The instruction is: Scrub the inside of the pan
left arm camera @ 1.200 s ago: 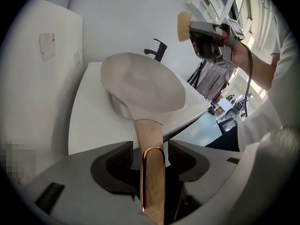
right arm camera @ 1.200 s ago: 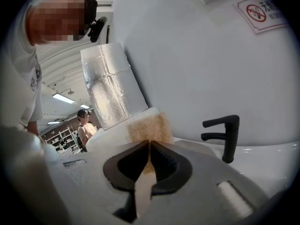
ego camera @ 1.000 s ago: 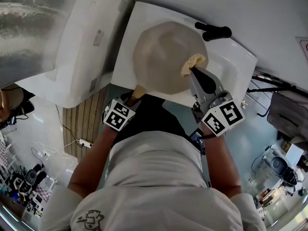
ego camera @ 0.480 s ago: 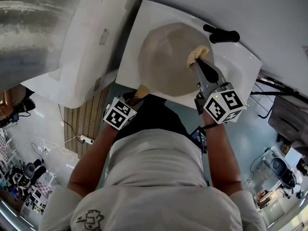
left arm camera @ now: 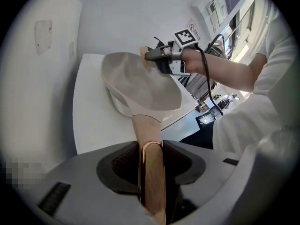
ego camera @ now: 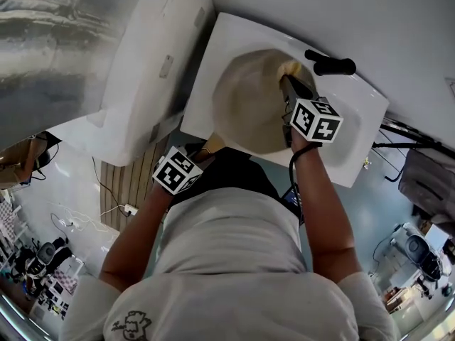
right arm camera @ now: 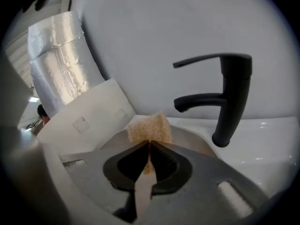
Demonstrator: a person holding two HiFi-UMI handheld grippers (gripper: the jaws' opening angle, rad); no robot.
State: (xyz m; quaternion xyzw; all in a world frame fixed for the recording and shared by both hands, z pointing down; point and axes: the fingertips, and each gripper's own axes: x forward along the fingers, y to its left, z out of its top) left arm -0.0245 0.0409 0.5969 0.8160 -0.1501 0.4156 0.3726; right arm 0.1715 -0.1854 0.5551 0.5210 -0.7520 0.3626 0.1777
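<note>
A beige pan lies tilted in a white sink. Its wooden handle points toward me. My left gripper is shut on that handle, and the pan bowl rises ahead of its jaws. Over the pan's far right side, my right gripper is shut on a yellow-beige sponge. In the right gripper view the sponge sticks out past the closed jaws of the right gripper against the pan's inner surface. The left gripper view shows the right gripper reaching into the pan from the right.
A black faucet stands at the sink's far right, close to the right gripper. A white unit adjoins the sink on the left, with a silver foil duct behind it. A grey wall runs behind the sink.
The right gripper has carried the sponge from the pan's right side up toward its far rim, near the faucet. The left gripper keeps its hold on the handle.
</note>
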